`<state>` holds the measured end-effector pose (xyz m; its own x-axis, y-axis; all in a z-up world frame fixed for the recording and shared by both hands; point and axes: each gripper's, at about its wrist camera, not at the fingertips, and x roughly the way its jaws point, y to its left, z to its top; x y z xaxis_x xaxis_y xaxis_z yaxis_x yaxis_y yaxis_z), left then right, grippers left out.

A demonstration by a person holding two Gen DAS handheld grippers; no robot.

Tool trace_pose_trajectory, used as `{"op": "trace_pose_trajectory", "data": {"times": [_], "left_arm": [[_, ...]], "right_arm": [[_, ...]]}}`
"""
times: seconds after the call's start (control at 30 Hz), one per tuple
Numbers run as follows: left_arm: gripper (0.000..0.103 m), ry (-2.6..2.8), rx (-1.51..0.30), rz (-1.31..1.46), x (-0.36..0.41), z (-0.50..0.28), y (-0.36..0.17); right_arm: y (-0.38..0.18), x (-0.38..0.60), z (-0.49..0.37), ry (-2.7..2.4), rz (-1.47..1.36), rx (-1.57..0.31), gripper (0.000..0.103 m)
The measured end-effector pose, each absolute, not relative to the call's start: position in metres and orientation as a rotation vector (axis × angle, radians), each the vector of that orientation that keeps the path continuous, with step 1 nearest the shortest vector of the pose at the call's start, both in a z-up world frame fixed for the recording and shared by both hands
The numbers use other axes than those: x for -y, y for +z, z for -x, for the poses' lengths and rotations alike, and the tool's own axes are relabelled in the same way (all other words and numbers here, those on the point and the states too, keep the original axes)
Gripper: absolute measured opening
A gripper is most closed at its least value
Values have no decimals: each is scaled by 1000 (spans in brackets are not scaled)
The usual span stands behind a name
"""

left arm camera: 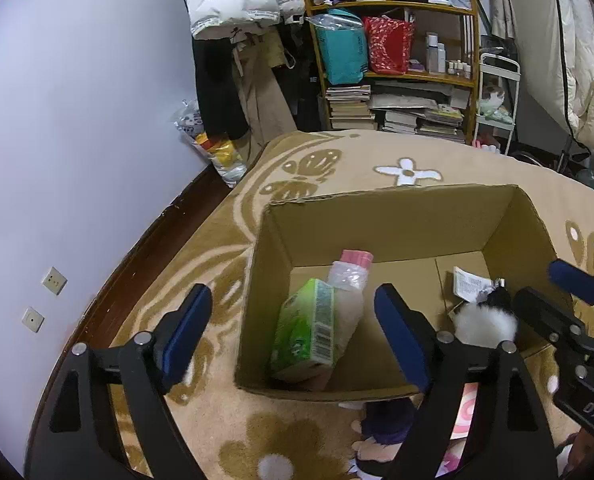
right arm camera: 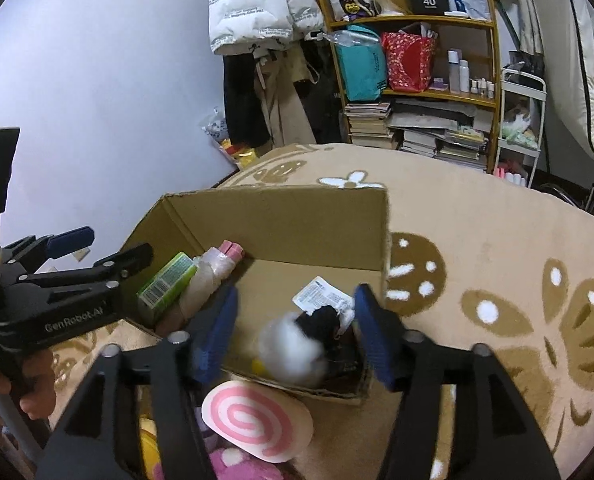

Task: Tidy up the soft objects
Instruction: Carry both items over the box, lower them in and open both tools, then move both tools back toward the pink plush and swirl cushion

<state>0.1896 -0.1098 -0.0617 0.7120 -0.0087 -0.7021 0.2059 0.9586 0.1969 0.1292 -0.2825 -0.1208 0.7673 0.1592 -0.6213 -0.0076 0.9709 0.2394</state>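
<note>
both tongs are held apart and empty over the cardboard box [left arm camera: 377, 216] — right gripper [right arm camera: 297, 332] above the black-and-white plush [right arm camera: 297, 340] lying inside at 6 o'clock, seemingly just dropped, left gripper [left arm camera: 293, 328] above the tissue pack [left arm camera: 309, 328] at 9 o'clock

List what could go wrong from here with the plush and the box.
1. The black-and-white plush looks blurred between the open right gripper fingers, near the cardboard box's front wall; it may catch on the rim.
2. Its paper tag might snag a finger.
3. The green tissue pack leans on the pink-capped bottle; a knock could topple both.
</note>
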Motion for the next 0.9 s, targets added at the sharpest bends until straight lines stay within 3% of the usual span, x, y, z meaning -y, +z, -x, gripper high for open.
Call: {"op": "trace_pose_trajectory", "data": {"times": [0.07,0.13,0.23,0.9], "left_arm": [[90,-108,-774,-266,106,-190,-59],[97,-98,-775,-249,102,-190,-56],[98,-87,-769,-226,97,-186,-50],[99,-36,-848,-200,61,-119,-32]], "right_arm": [[-119,285,-126,110,-245,-687,73],[-118,284,-124,129,-240,-692,82],[-113,276,-116,133,-194,-682,96],[-81,266,-57,140,-240,-662,98]]}}
